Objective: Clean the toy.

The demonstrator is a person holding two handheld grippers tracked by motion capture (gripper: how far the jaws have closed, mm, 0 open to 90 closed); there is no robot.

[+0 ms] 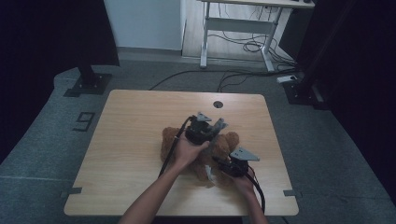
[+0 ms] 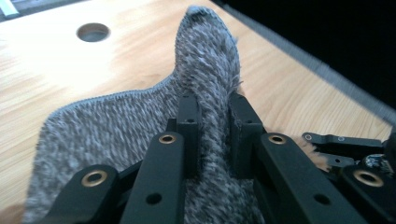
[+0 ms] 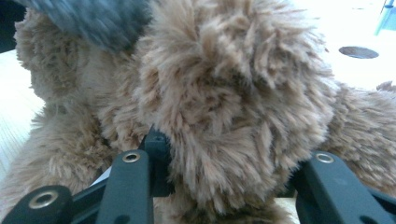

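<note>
A brown teddy bear (image 1: 219,154) lies on the wooden counter (image 1: 126,154), a little right of its middle and toward the person's side. Both hands work over it.

The left gripper (image 1: 215,129) is held above the bear's upper part, tilted toward the far right. Its jaws pinch a fold of grey knitted cloth (image 2: 140,140): in the left gripper view the cloth runs up between the two black pads, bunched tight there, and its free end stands up past the tips while a broad flap spreads away to the left over the counter. In the high view the same cloth hangs as a narrow grey strip from the jaws down to the bear.

The right gripper (image 1: 223,164) lies low at the near right side of the bear, pointing into it. In the right gripper view (image 3: 224,186) a rounded plush part of the bear, a limb or the head, I cannot tell which, sits squarely between the jaws; they stand part-way apart with the fur pressed against both inner faces, so they grip it. A blurred bit of the grey cloth shows at the top left of that view, above the bear.

A round cable hole (image 1: 218,104) sits in the counter beyond the bear.
</note>
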